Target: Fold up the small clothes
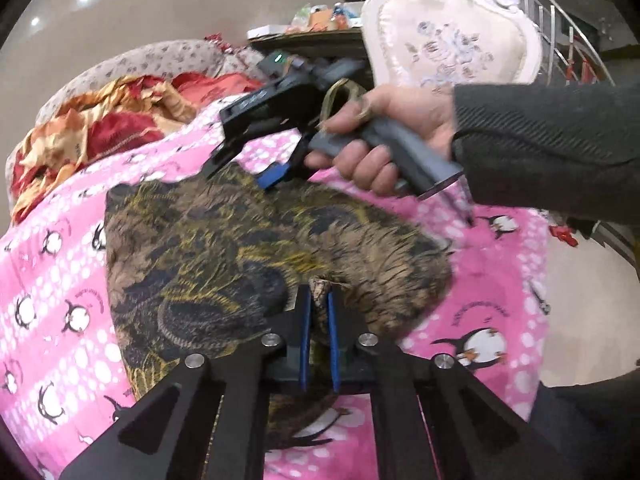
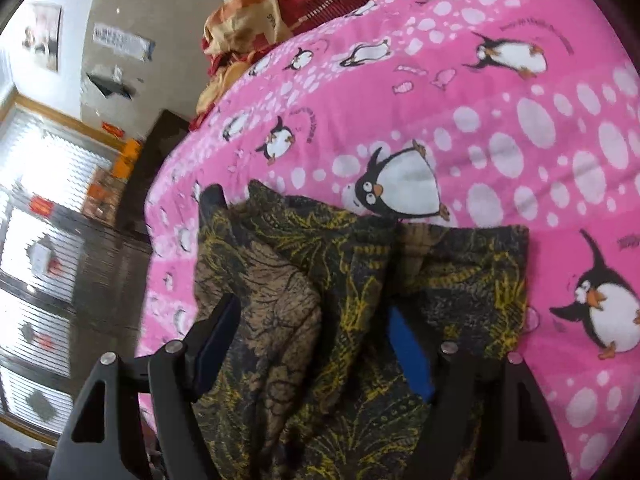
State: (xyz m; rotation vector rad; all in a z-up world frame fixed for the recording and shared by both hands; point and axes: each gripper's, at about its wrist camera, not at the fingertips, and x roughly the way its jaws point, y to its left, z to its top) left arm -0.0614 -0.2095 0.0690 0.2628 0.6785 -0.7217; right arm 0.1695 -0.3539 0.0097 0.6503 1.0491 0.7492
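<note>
The garment [image 1: 256, 256], a small dark piece with a yellow and brown leaf print, lies across the middle of the left wrist view and fills the lower centre of the right wrist view, on the pink penguin blanket [image 1: 52, 280]. It looks folded over at least once: in the right wrist view one layer lies over another, with a thick ridge running down the centre and a second flap toward the lower right. The edges are not squared and the bundle is lumpy, so the fold seems partly done, with a further fold or smoothing probably left.

The left gripper [image 1: 320, 312], at the bottom centre of its view, is clenched on a pinch of the garment's near edge, cloth showing between its blue pads. The right gripper [image 2: 316, 340] is spread wide, its fingers standing either side of the ridge without closing on it; the left wrist view shows it at the garment's far edge, held in the right hand [image 1: 384, 136].

No containers appear. Beyond the blanket lie a red and gold cloth [image 1: 100, 128] at upper left and a white chair [image 1: 452, 36] at upper right.
</note>
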